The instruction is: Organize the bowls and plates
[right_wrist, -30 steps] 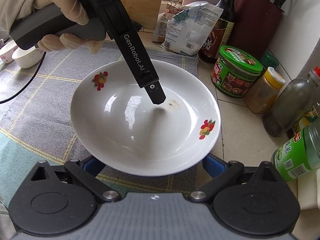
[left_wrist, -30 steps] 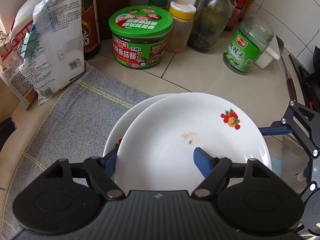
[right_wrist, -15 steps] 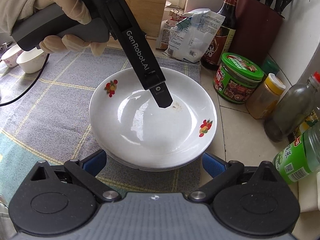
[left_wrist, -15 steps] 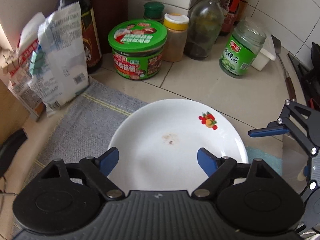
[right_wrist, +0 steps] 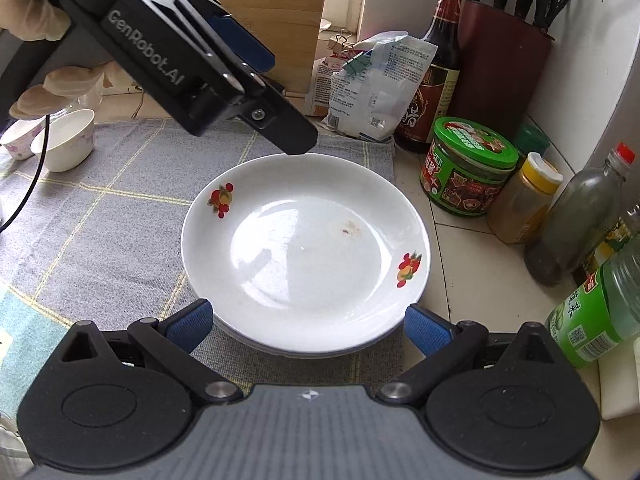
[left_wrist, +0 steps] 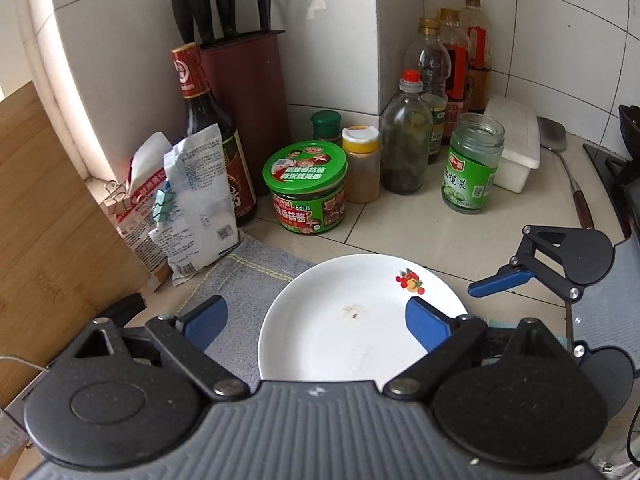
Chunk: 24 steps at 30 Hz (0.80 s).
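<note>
Two white plates [right_wrist: 304,256] lie stacked on the grey cloth [right_wrist: 120,200], below and clear of the left gripper [left_wrist: 316,320]. Only the right wrist view shows the second rim beneath. Left jaws are opening, empty; the right gripper [right_wrist: 306,326] stands spread, flanking the stack's near edge.

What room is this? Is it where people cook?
Most likely a home kitchen counter: a dark red knife block full of black-handled knives, sauce and oil bottles against the white tiled wall, and a white plate with fruit prints on a grey cloth.
</note>
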Motion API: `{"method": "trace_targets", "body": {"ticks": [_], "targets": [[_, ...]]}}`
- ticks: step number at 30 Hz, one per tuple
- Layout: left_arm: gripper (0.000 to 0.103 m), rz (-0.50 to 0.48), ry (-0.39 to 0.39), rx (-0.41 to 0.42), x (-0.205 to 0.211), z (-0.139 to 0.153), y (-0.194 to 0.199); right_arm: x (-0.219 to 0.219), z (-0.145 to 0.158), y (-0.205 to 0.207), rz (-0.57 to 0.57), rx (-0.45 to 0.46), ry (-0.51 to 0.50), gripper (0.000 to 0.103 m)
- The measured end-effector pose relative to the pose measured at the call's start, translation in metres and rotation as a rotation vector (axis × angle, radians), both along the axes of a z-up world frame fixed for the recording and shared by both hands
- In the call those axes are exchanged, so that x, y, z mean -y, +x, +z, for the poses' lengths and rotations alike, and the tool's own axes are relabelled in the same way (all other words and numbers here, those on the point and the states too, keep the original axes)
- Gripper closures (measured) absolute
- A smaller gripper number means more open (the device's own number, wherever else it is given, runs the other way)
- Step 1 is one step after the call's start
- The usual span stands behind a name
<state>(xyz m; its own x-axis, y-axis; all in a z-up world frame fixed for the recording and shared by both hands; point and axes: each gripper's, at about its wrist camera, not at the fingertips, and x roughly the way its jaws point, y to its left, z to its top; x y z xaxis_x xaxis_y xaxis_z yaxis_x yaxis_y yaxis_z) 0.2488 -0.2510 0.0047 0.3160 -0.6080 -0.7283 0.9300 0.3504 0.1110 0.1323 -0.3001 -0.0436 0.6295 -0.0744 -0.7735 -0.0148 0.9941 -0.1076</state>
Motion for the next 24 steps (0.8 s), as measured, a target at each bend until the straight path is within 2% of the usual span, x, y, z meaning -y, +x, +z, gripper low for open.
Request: {"method": "trace_targets", "body": {"ticks": [3, 6, 13, 20, 24], "targets": [[0.007, 0.041, -0.030, 0.017, -0.015, 0.009, -0.010, -0.003, 0.001, 0.001, 0.012, 0.008, 0.006, 0.000], [0.007, 0.095, -0.064, -0.006, -0.030, 0.014, -0.017, -0.006, 0.003, 0.002, 0.043, 0.011, 0.010, 0.000], [0.007, 0.296, -0.124, 0.034, -0.070, 0.017, -0.041, -0.016, 0.010, 0.003, 0.140, 0.048, 0.028, 0.000], [0.004, 0.527, -0.124, 0.101, -0.115, 0.012, -0.064, -0.030, 0.006, 0.012, 0.218, 0.061, 0.076, 0.000], [0.003, 0.633, -0.114, 0.106, -0.147, 0.004, -0.077, -0.046, -0.001, 0.021, 0.255, 0.046, 0.099, 0.000]]}}
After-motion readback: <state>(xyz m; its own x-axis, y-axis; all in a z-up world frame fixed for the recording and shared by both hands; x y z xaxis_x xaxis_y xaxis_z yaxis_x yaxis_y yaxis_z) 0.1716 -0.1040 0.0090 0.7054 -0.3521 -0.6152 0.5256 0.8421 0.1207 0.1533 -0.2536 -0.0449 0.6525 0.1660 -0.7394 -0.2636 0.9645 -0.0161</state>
